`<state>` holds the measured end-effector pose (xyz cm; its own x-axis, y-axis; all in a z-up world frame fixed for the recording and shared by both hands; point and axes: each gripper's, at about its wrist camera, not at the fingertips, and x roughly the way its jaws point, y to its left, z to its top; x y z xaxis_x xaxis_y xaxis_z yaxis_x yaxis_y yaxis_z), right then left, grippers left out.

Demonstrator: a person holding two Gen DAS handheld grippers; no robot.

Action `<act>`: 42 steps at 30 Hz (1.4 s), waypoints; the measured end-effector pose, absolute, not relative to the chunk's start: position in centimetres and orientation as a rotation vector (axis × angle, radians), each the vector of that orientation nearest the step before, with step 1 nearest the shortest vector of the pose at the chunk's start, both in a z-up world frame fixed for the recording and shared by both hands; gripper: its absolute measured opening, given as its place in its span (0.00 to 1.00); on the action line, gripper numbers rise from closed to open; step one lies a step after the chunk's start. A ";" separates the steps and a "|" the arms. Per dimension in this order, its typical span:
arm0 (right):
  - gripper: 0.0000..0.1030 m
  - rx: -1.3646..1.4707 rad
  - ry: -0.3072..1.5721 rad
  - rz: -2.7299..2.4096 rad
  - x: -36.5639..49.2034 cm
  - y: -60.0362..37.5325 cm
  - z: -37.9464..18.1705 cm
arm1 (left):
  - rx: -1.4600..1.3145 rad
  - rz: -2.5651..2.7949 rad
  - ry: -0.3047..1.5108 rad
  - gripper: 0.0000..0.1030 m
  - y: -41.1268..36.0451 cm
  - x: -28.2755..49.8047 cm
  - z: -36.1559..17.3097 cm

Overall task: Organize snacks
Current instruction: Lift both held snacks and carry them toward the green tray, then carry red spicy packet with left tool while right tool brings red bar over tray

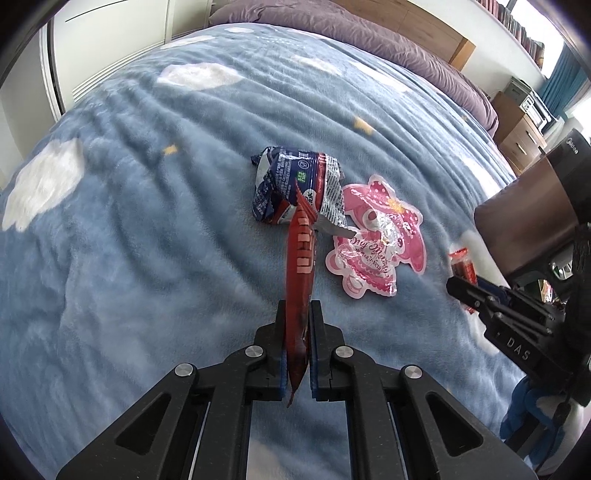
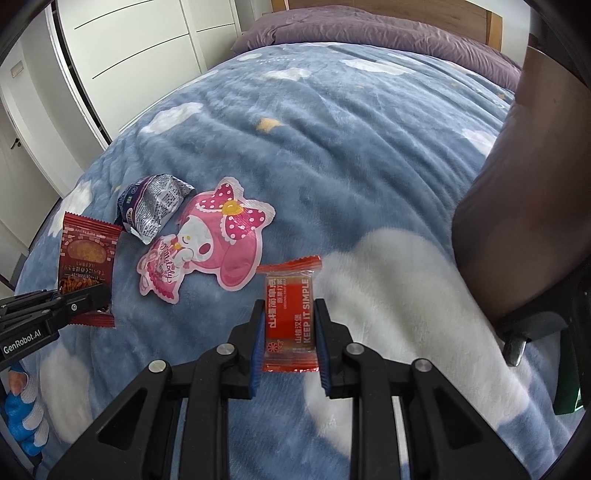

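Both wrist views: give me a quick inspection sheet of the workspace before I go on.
Surface: blue cloud-print blanket on a bed.
Job's things: dark red snack packet; orange-red hawthorn packet; blue-silver packet and pink Melody pouch, lying touching.
Clutter: nothing seen.
Grippers: left gripper shut on dark red snack packet; right gripper, fingers either side of hawthorn packet, contact unclear.
Cables: nothing seen.
Surroundings: purple pillows, white wardrobe, brown bin.

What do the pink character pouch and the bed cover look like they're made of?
The pink character pouch looks like glossy plastic film, possibly foil-backed: light glints off its smooth, die-cut surface. The bed cover looks like soft fleece or plush fabric with a matte, fuzzy nap and gentle ripples; the exact fibre can't be told.
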<state>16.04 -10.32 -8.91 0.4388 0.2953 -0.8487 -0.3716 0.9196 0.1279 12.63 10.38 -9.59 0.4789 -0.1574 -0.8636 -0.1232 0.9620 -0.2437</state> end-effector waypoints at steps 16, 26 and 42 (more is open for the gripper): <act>0.13 -0.073 1.000 0.430 11.7 -11.6 -5.3 | -0.235 -0.014 1.046 0.05 8.3 9.9 -6.4; 0.13 -0.048 0.969 0.410 7.8 -13.7 -2.2 | -0.199 -0.027 1.021 0.05 6.6 7.3 -3.9; 0.13 -0.033 0.901 0.359 1.1 -17.1 1.5 | -0.106 -0.077 0.977 0.05 2.2 2.7 -0.1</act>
